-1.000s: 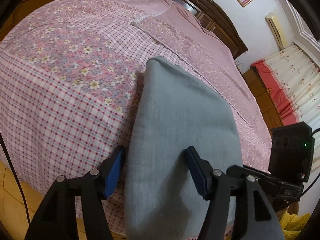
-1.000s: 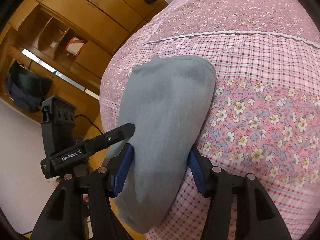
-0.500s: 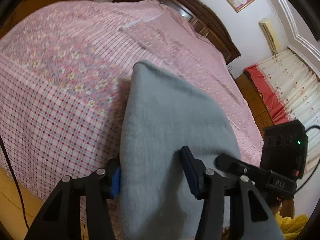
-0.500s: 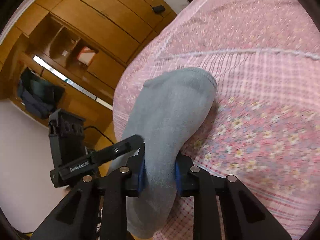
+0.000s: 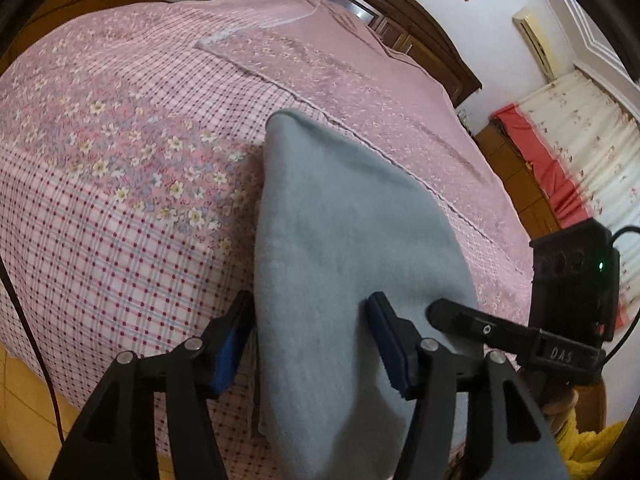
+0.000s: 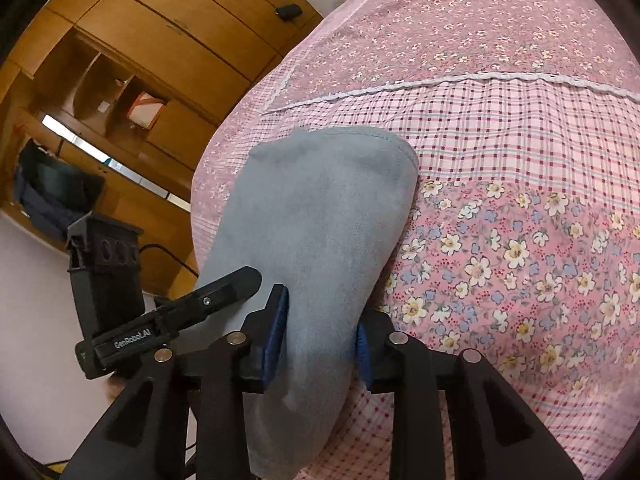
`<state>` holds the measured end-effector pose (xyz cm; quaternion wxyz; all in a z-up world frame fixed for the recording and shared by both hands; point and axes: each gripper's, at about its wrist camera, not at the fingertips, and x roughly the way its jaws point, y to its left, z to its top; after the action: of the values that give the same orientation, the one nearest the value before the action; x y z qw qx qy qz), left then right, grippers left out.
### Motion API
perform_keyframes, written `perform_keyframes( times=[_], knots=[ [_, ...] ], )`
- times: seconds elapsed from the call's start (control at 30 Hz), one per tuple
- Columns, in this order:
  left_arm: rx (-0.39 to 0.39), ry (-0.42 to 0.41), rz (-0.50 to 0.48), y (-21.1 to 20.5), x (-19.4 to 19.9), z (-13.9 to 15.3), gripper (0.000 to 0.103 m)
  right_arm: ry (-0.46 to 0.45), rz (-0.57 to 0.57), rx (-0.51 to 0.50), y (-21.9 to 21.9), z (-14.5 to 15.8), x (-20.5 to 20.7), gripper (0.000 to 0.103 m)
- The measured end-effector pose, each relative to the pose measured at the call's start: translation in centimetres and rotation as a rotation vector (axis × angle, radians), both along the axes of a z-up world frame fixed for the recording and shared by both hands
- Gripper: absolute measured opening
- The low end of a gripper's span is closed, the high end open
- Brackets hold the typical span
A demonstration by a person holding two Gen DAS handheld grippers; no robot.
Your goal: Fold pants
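Observation:
Grey-blue folded pants (image 5: pixel 340 220) lie lengthwise on the pink bed, their near end hanging over the bed's front edge. My left gripper (image 5: pixel 310 342) straddles that near end. Its jaws are opening, with the fabric between them; the left pad stands just off the fabric's edge. My right gripper (image 6: pixel 320 340) holds the same end of the pants (image 6: pixel 320 208) from the other side. Its blue pads still press on the bunched cloth while the jaws open slightly. A right gripper finger (image 5: pixel 460 316) rests on the pants beside my left one.
The bedspread (image 5: pixel 120 200) is pink check and floral, with a lace-edged band (image 6: pixel 480 80) farther back. A dark wooden headboard (image 5: pixel 400 12) stands at the far end. A wooden wardrobe (image 6: pixel 140 60) and pale floor lie left in the right wrist view. Curtains (image 5: pixel 580 140) hang at right.
Both grippers closed in on the pants' near end and squeezed it half a second ago. Since then both have widened, the left more than the right. The left view has shifted along the bed.

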<state>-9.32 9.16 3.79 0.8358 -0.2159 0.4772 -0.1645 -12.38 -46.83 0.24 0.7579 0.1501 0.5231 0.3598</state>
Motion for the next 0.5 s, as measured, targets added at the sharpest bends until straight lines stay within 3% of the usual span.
perform_keyframes(
  times=[0.13,0.37,0.5],
  knots=[
    [-0.005,-0.009,0.008,-0.6,0.0,-0.2,0.061,-0.047,0.009,0.008,0.7,0.8,-0.4,0.029],
    [0.022,-0.076,0.023,-1.6,-1.5,2.5,0.043,-0.147,0.039,0.044,-0.3,3.9,-1.4,0.025],
    [0.006,-0.096,0.012,-2.6,-2.4,3.9,0.043,-0.173,0.030,0.066,-2.0,5.4,-1.6,0.025]
  ],
)
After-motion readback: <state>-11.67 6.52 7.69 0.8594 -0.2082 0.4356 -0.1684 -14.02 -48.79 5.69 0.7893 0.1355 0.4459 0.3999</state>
